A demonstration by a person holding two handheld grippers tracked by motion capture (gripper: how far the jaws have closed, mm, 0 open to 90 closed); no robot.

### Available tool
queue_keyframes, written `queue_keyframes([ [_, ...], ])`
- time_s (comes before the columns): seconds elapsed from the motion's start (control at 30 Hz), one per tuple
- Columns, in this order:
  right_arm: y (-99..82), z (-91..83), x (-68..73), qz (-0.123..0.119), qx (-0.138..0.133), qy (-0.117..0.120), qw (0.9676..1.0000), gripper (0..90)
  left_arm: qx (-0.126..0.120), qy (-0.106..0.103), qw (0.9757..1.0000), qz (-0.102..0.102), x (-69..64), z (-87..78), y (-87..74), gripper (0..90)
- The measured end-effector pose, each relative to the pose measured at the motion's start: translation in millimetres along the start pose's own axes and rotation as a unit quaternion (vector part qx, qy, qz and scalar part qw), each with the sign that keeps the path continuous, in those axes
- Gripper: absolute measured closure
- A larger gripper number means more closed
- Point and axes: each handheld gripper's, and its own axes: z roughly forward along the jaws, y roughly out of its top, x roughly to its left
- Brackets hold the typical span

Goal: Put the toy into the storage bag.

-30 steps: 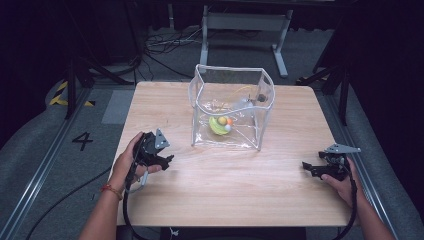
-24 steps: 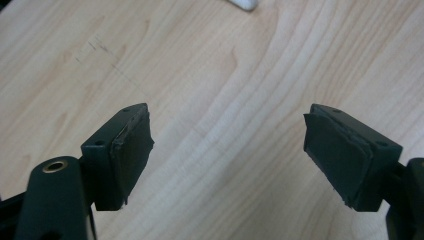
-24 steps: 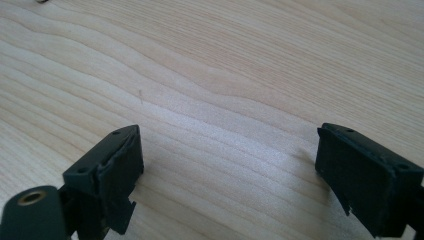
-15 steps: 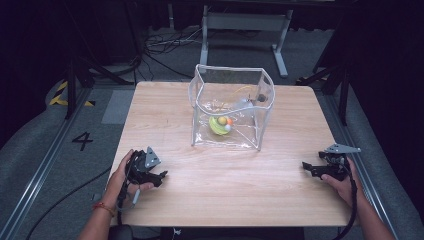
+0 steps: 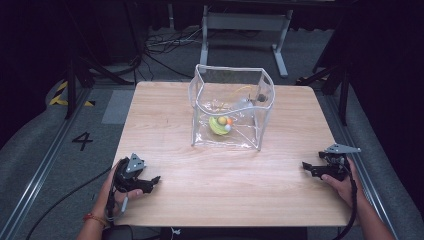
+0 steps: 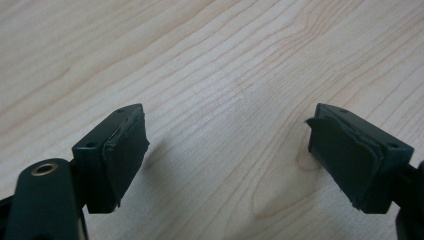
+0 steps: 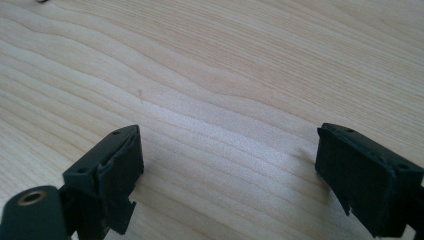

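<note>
The left gripper [image 5: 150,183] rests low at the near left corner of the wooden table [image 5: 215,190] and the right gripper [image 5: 311,169] at the near right edge, each with its 2 jaws spread wide over bare wood and grasping nothing. The likely risk is that the clear soft-walled container [image 5: 231,107] at the table's middle-far part, well apart from both, buckles or slides if a jaw pushes its thin, wavy rim, spilling its contents. Inside on its floor lie a yellow banana-like toy [image 5: 217,127] with small round pieces touching it, and a grey item too small to identify.
</note>
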Motion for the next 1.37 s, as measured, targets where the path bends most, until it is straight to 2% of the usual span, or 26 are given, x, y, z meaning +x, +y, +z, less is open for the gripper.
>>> queue_keyframes([
  [0.03,0.0,0.0,0.0,0.000,0.000,0.000,1.0000,12.2,-0.003,0.002,1.0000,-0.002,1.3,0.2,-1.1,16.0],
  [0.07,0.0,0.0,0.0,0.000,0.000,0.000,1.0000,12.2,0.000,-0.004,0.9999,-0.015,2.1,0.4,-1.4,15.4],
  [0.2,0.0,0.0,0.0,0.000,0.000,0.000,1.0000,12.2,0.004,-0.008,0.9995,-0.029,3.2,0.6,-1.8,15.1],
  [1.3,-1.1,-1.2,0.2,0.001,0.000,0.000,1.0000,12.2,0.005,-0.006,0.9995,-0.032,3.4,1.4,-1.3,13.7],
  [1.37,-1.1,-1.2,0.2,0.001,0.000,0.000,1.0000,12.2,0.003,-0.003,0.9996,-0.026,4.3,1.6,-1.0,13.2],
])
